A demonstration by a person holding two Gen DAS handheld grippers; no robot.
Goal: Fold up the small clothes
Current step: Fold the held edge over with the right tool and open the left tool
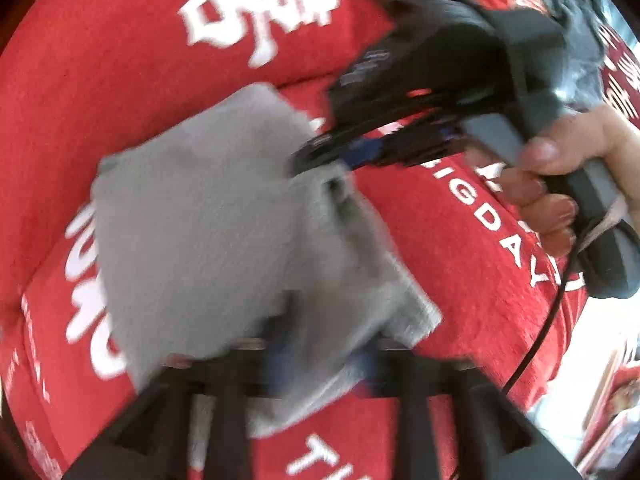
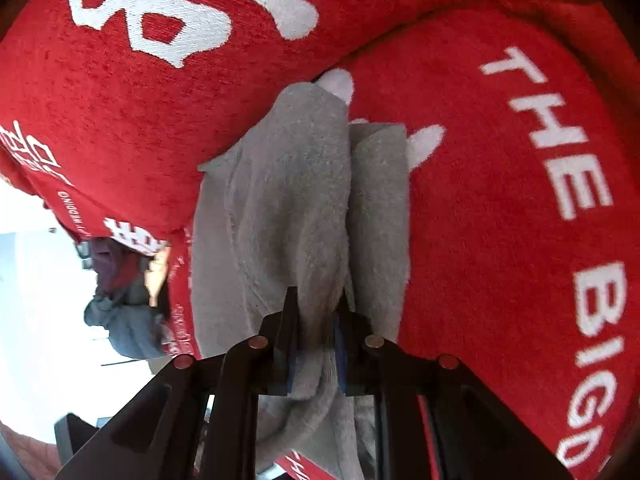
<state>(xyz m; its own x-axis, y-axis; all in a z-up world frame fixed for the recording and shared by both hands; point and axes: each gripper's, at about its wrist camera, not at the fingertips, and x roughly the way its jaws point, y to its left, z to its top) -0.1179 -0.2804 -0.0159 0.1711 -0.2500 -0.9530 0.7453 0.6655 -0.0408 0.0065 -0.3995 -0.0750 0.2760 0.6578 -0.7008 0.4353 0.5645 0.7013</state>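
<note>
On red cloth: grey garment, folded.
Right gripper: jaws pinching the garment.
Left gripper: jaws spread, gripping nothing.

Grey terry cloth, plain and unpatterned, is lying on a red towel that is showing white block lettering and large white characters. The right gripper is appearing black, with blue pads and copper-coloured round studs. A second handset is showing black and grey casing and one green light.
</note>
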